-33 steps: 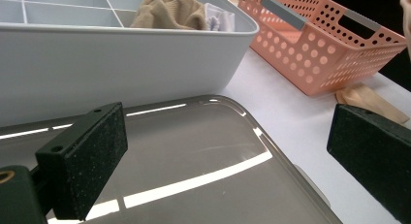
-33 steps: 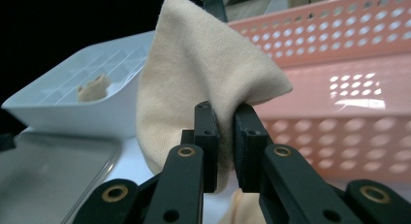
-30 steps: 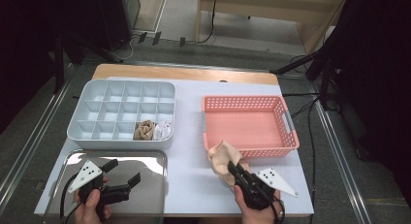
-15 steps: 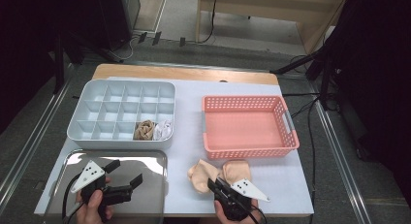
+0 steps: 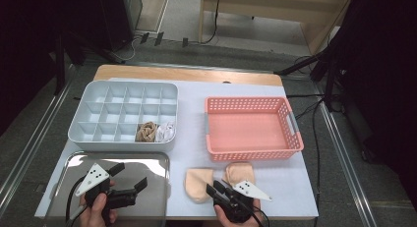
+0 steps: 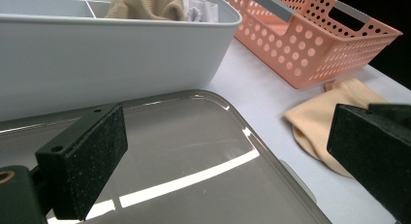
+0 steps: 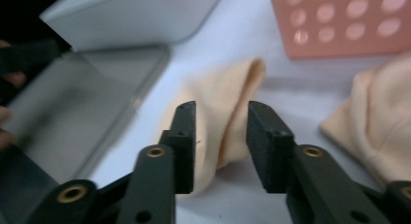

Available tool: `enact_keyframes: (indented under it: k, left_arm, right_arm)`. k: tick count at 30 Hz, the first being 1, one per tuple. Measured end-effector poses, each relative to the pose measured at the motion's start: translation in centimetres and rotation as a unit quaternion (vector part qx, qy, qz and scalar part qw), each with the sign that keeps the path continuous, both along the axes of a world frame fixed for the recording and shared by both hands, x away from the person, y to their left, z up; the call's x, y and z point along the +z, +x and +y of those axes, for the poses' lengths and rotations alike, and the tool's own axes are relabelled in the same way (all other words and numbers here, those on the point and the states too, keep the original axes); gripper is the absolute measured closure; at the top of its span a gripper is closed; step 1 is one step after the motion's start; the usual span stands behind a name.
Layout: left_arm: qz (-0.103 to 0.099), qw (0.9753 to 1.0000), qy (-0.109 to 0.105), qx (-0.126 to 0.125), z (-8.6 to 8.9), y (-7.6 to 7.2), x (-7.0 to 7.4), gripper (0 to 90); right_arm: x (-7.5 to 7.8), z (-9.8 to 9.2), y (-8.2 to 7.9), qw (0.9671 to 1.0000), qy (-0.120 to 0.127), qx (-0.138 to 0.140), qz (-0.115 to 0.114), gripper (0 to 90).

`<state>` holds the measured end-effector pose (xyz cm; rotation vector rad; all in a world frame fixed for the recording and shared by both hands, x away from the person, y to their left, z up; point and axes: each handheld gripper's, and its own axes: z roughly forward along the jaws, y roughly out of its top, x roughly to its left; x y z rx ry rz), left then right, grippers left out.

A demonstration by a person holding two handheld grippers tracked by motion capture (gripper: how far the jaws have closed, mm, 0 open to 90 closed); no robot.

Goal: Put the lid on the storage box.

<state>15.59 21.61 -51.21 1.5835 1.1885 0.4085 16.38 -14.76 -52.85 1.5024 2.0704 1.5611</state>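
Note:
Two peach socks lie flat on the white table in front of the pink basket (image 5: 251, 126): the left sock (image 5: 198, 184) (image 7: 232, 88) and the right sock (image 5: 240, 173) (image 7: 378, 117). My right gripper (image 5: 215, 186) (image 7: 220, 122) hovers at the near edge of the left sock, jaws a little apart, with the sock lying under the gap and not pinched. My left gripper (image 5: 130, 174) (image 6: 232, 151) stands wide open and empty over the metal tray (image 5: 147, 163) (image 6: 184, 136). The left sock (image 6: 315, 122) is also in the left gripper view.
A grey compartment box (image 5: 123, 114) (image 6: 111, 49) stands behind the tray, with a beige sock (image 5: 146, 131) and a white sock (image 5: 165, 132) in two front cells. The pink basket (image 6: 315, 44) holds nothing. The table's near edge runs just below both hands.
The right gripper carried the peach socks leftward from the basket's front and let go; they now lie spread apart on the table. The left gripper has hardly moved.

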Motion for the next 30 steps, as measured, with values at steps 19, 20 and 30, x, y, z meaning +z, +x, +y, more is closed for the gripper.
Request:
enact_keyframes:
  k: [19, 20, 30]
  left_arm:
    - [0.009, 0.9999, 0.001, -0.008, -2.5, 1.3, 0.5, 1.5]
    - [0.009, 0.9999, -0.001, -0.009, -2.7, 1.4, 0.5, 1.5]
    - [0.003, 0.9991, -0.002, -0.043, -4.1, 0.7, 0.7, 1.5]
  right_arm:
    - [-0.3, -5.1, 2.0, 0.9866, -0.114, -0.09, -0.074, 55.9]
    - [-0.5, -4.9, 2.0, 0.987, -0.114, -0.091, -0.066, 54.9]
    - [-1.5, -4.3, 1.9, 0.9808, -0.16, -0.093, -0.06, 82.9]
